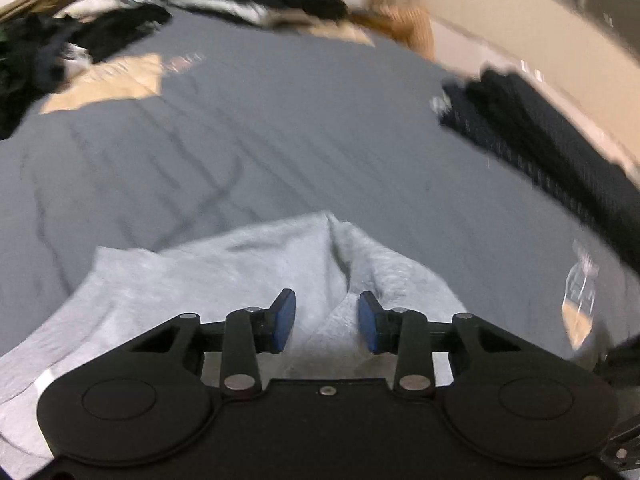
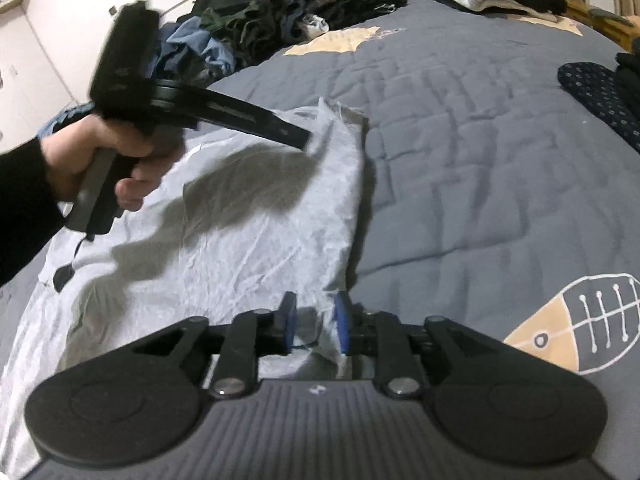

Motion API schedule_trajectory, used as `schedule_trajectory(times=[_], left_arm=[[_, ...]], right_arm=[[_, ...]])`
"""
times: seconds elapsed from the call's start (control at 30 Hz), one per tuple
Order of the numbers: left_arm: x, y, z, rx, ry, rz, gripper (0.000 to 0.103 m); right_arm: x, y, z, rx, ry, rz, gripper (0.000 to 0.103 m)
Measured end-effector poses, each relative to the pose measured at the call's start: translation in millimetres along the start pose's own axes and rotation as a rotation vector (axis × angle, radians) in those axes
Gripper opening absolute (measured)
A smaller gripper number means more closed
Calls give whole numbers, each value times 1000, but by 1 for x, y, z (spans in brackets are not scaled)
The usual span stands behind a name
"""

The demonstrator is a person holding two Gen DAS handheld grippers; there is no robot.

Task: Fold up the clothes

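- Here, a light grey garment (image 2: 248, 216) lies spread and creased on a bed's blue-grey quilt (image 2: 480, 168), filling the 7 to 10 o'clock part of the right wrist view.
- The right hand-held gripper (image 2: 316, 326) sits at 6 o'clock over the garment's near corner; its blue pads stand a little apart with cloth between them, and no pinch shows.
- Only this view shows the left hand-held gripper (image 2: 304, 140) from outside, at 10 o'clock above the garment's far corner, gripped by a hand (image 2: 108, 160) in a dark sleeve; its fingertips blur.
- A fish patch (image 2: 572, 332) shows at 4 o'clock, and a pile of dark clothes (image 2: 256, 24) at 11 o'clock.
- The left wrist view, blurred, shows that gripper's own pads (image 1: 286, 320) spread, with a raised fold of the garment (image 1: 240, 264) between them but not clamped.
- It alone shows a dark folded item (image 1: 540, 136) at 2 o'clock.
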State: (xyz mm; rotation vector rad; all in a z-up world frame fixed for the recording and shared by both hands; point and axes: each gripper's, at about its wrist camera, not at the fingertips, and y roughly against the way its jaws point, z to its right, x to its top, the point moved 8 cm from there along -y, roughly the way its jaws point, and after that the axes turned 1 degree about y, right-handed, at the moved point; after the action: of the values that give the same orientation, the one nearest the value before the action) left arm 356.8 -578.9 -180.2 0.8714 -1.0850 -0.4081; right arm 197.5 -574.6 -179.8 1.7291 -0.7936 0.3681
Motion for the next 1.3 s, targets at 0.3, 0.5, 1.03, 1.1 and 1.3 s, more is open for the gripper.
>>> schedule_trajectory(times=[0.3, 0.5, 1.03, 1.1, 1.3], left_arm=[[49, 15, -17, 49, 111, 185, 0], [33, 18, -2, 10, -21, 92, 38], [18, -19, 19, -53, -44, 3, 5], [27, -10, 14, -35, -23, 61, 5], [32, -13, 4, 46, -4, -5, 19]], right_arm=[[-1, -4, 12, -12, -117, -4, 6], [-4, -2, 8, -20, -69, -30, 9], [-8, -1, 2, -33, -33, -28, 11], [-8, 0, 3, -36, -36, -22, 11], [-9, -2, 3, -45, -52, -23, 11]])
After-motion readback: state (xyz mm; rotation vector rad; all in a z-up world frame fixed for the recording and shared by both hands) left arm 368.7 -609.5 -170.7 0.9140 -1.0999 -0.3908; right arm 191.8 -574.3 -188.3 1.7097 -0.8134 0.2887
